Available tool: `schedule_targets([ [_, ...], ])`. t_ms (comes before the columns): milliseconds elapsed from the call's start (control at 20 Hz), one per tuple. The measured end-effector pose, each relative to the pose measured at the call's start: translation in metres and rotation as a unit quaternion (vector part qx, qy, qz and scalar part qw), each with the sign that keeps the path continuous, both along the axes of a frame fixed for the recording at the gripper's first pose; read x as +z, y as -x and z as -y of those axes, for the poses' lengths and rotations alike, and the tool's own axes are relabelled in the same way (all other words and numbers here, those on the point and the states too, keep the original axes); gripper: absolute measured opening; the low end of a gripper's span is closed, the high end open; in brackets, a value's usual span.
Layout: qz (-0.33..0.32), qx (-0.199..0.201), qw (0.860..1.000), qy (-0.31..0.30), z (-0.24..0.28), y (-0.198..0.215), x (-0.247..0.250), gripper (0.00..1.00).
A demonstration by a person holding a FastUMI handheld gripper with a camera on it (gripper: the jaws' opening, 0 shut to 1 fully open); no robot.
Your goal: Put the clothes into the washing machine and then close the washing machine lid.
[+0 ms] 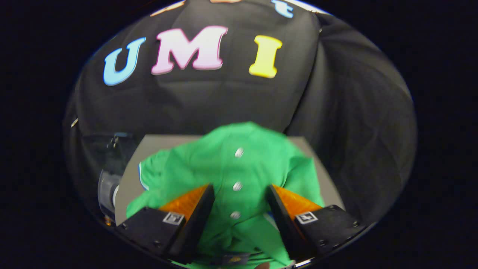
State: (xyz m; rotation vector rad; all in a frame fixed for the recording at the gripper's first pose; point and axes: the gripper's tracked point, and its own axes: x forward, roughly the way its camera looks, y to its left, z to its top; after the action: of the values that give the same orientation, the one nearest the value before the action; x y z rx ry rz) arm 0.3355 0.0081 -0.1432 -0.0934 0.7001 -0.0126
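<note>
A green button-up shirt [239, 168] lies heaped on a grey table [129, 186]. Its line of white buttons runs straight between my fingers and on beyond them. My gripper [239, 186] is open and low over the shirt, one finger on each side of the button strip, with cloth in the gap and under both fingertips. The far end of the shirt bulges up and hides part of the table's back edge. The picture is slightly blurred.
Off the table's left side stands a dark object [112, 144] with a pale rounded part [106, 190] below it; I cannot make out what it is. Black cloth wall closes the back and right. A bare strip of table [328, 186] shows right of the shirt.
</note>
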Motion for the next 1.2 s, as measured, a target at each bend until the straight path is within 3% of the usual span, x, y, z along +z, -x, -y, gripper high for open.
schedule_targets([
  [100, -0.01, 0.016, 1.0, 0.011, -0.001, 0.007, 0.0, 0.55],
  [200, -0.015, -0.005, 1.0, 0.007, -0.002, 0.009, 0.006, 0.27],
  [250, -0.018, -0.022, 1.0, 0.001, 0.002, 0.016, 0.001, 0.27],
  [350, 0.001, -0.043, 0.999, -0.019, -0.002, 0.006, 0.01, 0.13],
  [500, 0.009, -0.048, 0.996, -0.068, -0.012, 0.008, 0.028, 0.12],
  [700, 0.053, -0.044, 0.993, -0.093, -0.031, -0.001, 0.099, 0.12],
  [950, 0.085, -0.001, 0.99, -0.112, -0.09, 0.011, 0.175, 0.12],
  [1200, 0.089, 0.066, 0.987, -0.116, -0.176, 0.031, 0.196, 0.12],
])
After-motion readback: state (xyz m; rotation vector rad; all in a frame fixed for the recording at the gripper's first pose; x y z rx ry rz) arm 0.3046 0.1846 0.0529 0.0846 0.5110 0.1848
